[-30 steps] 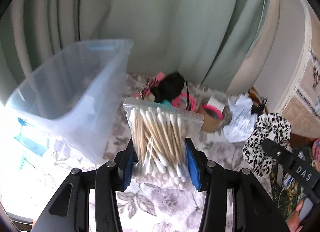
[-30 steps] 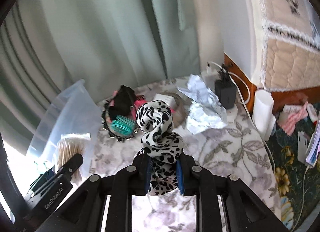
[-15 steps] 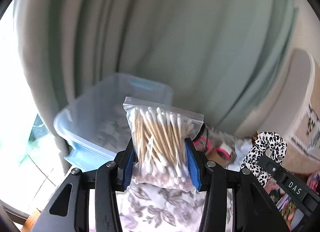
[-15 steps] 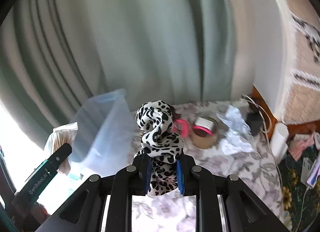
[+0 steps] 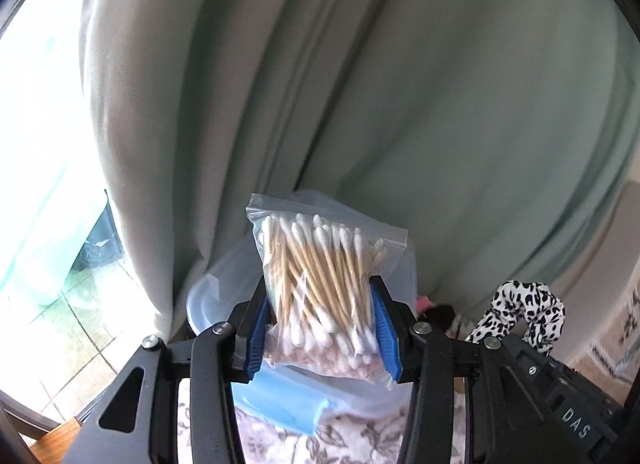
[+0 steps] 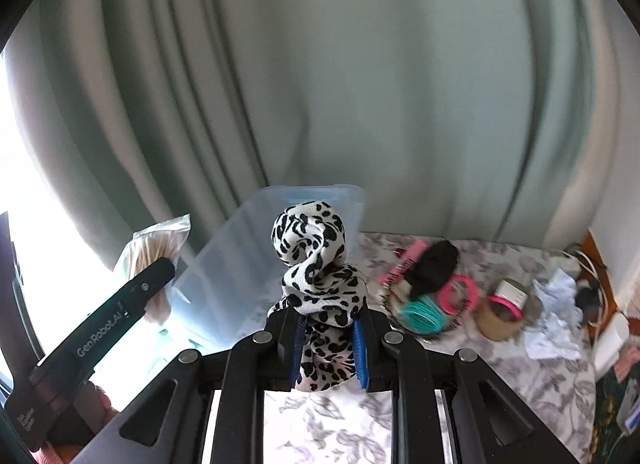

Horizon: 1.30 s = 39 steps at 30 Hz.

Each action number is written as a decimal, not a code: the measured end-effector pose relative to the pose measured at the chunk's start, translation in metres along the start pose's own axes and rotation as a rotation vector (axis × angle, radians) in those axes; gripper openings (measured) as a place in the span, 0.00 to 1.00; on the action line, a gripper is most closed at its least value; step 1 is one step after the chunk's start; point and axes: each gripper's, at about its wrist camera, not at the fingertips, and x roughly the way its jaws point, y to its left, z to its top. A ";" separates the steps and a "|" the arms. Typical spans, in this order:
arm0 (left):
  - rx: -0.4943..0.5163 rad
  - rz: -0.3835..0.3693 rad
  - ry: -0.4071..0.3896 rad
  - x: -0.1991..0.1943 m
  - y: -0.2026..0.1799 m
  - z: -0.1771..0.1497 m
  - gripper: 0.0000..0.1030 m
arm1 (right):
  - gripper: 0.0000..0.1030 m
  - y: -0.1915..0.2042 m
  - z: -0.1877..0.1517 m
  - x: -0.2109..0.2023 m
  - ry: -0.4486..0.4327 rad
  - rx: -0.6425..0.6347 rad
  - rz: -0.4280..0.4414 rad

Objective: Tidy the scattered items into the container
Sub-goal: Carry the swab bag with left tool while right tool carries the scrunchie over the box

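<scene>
- Grey-green curtain (image 6: 340, 75) filling the background of both views, bright window at its left edge.
- Worktop (image 6: 472, 356) under a floral cloth, scattered items lying toward its right.
- Clear plastic bin (image 6: 248, 264) standing on the worktop against the curtain, blue handle on its far rim; seen from the left wrist directly behind and below the held bag.
- Left gripper (image 5: 322, 328), jaws clenched on a zip bag of swabs (image 5: 324, 284), blue pads pressing its two sides, bag upright and lifted clear of the worktop in front of the bin.
- Right gripper (image 6: 327, 344), jaws clamped on a leopard-print scrunchie (image 6: 316, 268), twisted fabric standing up above the pads, in line with the bin's near corner.
- Crumpled white paper (image 6: 554, 320) near the right edge of the worktop.
- Tape roll (image 6: 500, 314) just left of the paper, a white-and-pink thing resting on it.
- Black hair clump (image 6: 434, 266) beside a pink comb (image 6: 406, 260).
- Teal bands (image 6: 422, 314) touching a pink ring (image 6: 458, 292), in a cluster left of the tape.
</scene>
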 end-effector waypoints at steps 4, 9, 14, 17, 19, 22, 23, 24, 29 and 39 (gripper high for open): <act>-0.027 0.003 0.011 0.014 0.012 0.001 0.47 | 0.22 0.017 0.005 0.019 0.016 -0.023 0.022; -0.048 0.008 0.042 0.034 0.022 -0.007 0.47 | 0.22 0.031 0.000 0.046 0.058 -0.058 0.043; -0.056 0.006 0.048 0.048 0.026 -0.009 0.47 | 0.22 0.033 -0.008 0.070 0.106 -0.063 0.048; -0.051 0.000 0.056 0.055 0.025 -0.011 0.47 | 0.22 0.035 -0.012 0.077 0.127 -0.075 0.052; -0.050 -0.004 0.072 0.062 0.025 -0.012 0.47 | 0.22 0.035 -0.014 0.083 0.139 -0.078 0.052; -0.043 0.000 0.080 0.069 0.024 -0.012 0.47 | 0.22 0.035 -0.017 0.090 0.155 -0.074 0.051; -0.040 0.003 0.077 0.070 0.024 -0.011 0.47 | 0.22 0.035 -0.018 0.093 0.161 -0.072 0.051; -0.038 0.005 0.075 0.071 0.024 -0.010 0.47 | 0.22 0.035 -0.019 0.094 0.166 -0.072 0.050; -0.032 0.009 0.071 0.077 0.023 -0.004 0.48 | 0.22 0.035 -0.023 0.102 0.187 -0.074 0.048; -0.024 0.006 0.063 0.087 0.020 0.006 0.50 | 0.24 0.034 -0.027 0.107 0.204 -0.074 0.035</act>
